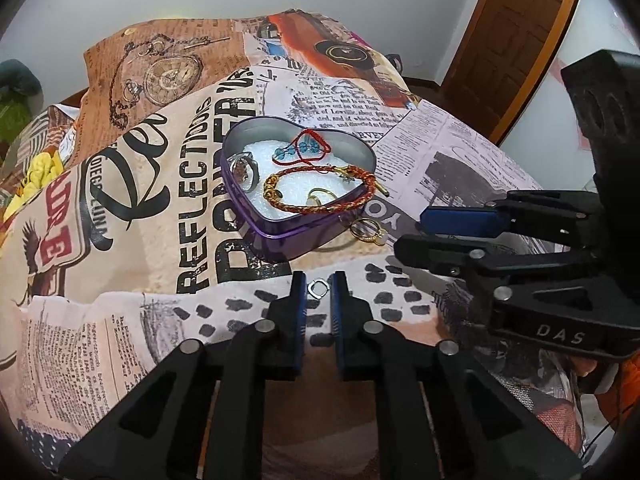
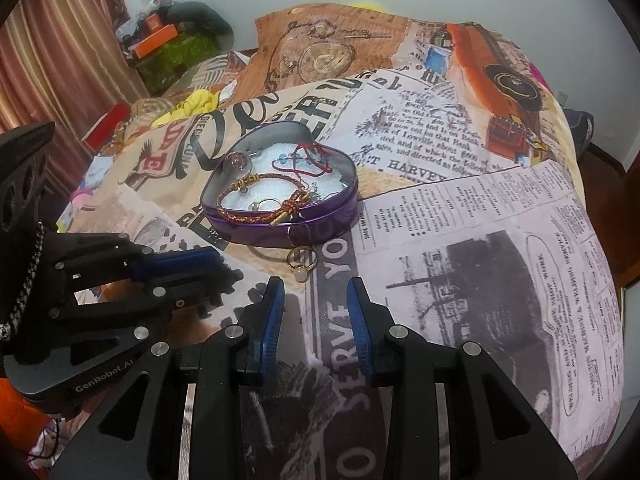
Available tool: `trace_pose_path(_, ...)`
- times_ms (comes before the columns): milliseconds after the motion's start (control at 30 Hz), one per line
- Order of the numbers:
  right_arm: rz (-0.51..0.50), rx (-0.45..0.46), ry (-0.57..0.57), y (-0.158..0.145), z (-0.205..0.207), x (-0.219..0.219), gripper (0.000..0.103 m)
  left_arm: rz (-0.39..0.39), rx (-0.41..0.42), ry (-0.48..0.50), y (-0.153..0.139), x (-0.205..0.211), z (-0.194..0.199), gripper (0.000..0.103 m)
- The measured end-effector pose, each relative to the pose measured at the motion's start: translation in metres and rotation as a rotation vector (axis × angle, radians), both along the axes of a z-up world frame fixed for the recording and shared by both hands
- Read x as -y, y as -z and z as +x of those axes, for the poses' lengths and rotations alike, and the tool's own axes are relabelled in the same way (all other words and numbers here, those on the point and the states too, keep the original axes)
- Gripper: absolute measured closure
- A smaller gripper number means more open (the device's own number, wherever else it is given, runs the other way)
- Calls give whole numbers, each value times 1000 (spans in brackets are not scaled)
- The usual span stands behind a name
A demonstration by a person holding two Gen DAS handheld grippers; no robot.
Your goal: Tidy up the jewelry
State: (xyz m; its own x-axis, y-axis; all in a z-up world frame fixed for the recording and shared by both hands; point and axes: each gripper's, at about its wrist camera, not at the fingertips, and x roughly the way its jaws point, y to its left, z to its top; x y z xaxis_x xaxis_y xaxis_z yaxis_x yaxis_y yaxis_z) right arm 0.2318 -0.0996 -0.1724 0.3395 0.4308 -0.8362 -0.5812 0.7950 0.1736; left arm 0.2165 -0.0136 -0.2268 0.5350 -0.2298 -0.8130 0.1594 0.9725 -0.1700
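Note:
A purple heart-shaped tin [image 1: 280, 236] [image 2: 332, 220] sits on the printed bedspread. It holds a red-gold braided bracelet [image 1: 316, 204] [image 2: 248, 216], a red cord with blue beads [image 1: 308, 148], a silver ring [image 1: 242, 168] and a gold ring [image 1: 316, 196]. A gold ring with a pale stone [image 1: 370, 232] [image 2: 300, 264] lies on the cloth beside the tin. My left gripper [image 1: 318, 288] has its fingers close around a small silver ring [image 1: 318, 288] on the cloth; contact is unclear. My right gripper [image 2: 316, 296] is open and empty, just short of the gold ring.
The newspaper-print bedspread [image 2: 480, 240] covers a rounded bed. Cluttered boxes and green fabric [image 2: 168, 48] stand at the far left by a curtain. A wooden door [image 1: 512, 40] is at the back right. Yellow cloth [image 1: 36, 176] lies at the left.

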Motion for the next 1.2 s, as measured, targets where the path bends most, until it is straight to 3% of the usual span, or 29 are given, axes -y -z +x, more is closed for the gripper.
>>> trace_pose_path(433,-26,1,-51,8,9,-20,74,-9,19,-24,-2,-10,-2,94)
trace_pose_path(567,-32,5,-44,11,11,-20,86,-16,21,-32,-2,-13,-3,94)
trace_pose_path(667,-27,9,-44,9,10,-20,87,-10,24,-32,-3,-11,-4,94)
trace_pose_path(1200,13,87,-22,-24,-8,-12,87,11,89,-47,-33,-12,-15,94)
